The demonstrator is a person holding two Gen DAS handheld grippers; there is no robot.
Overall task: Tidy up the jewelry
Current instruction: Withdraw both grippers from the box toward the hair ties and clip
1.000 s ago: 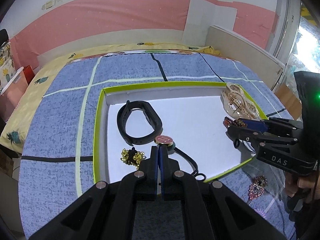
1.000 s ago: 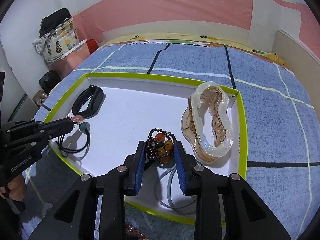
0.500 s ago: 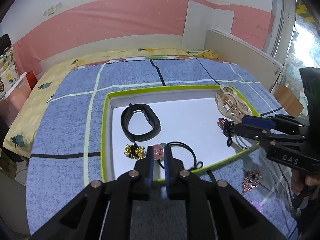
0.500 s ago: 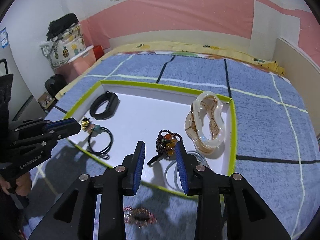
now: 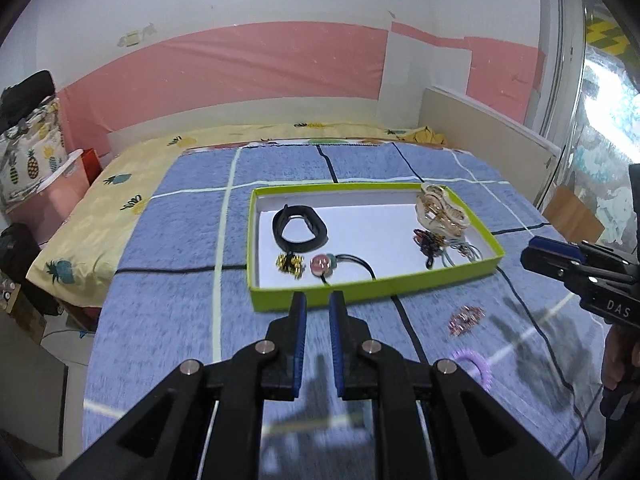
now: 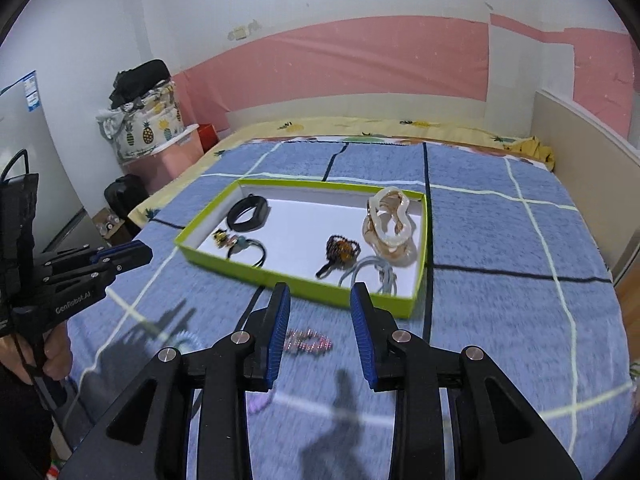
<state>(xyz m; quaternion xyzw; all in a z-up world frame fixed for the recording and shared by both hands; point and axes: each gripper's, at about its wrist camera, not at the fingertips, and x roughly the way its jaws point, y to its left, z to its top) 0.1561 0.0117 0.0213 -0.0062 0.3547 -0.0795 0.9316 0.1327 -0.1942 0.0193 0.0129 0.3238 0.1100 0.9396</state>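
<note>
A green-rimmed white tray (image 5: 372, 286) (image 6: 420, 280) lies on the blue bed cover. It holds a black band (image 5: 299, 229), a gold piece (image 5: 289, 263), a pink-charm hair tie (image 5: 322, 264), a beaded bracelet (image 6: 341, 249), a grey hair tie (image 6: 372, 272) and a clear hair claw (image 6: 387, 224). A pink rhinestone clip (image 5: 464, 318) (image 6: 308, 340) and a purple spiral tie (image 5: 474, 364) lie on the cover in front of the tray. My left gripper (image 5: 318, 308) is open and empty, just short of the tray's near rim. My right gripper (image 6: 320, 304) is open and empty above the pink clip.
The bed has a yellow pineapple sheet (image 5: 100, 208) on the left side. A pineapple-print bag (image 6: 148, 132) sits on a pink box beside the bed. A beige board (image 6: 588, 148) runs along the right side. A pink and white wall stands behind.
Both grippers let go of their pieces in the tray, the left the pink-charm hair tie and the right the beaded bracelet, opened, and pulled back and up away from the tray.
</note>
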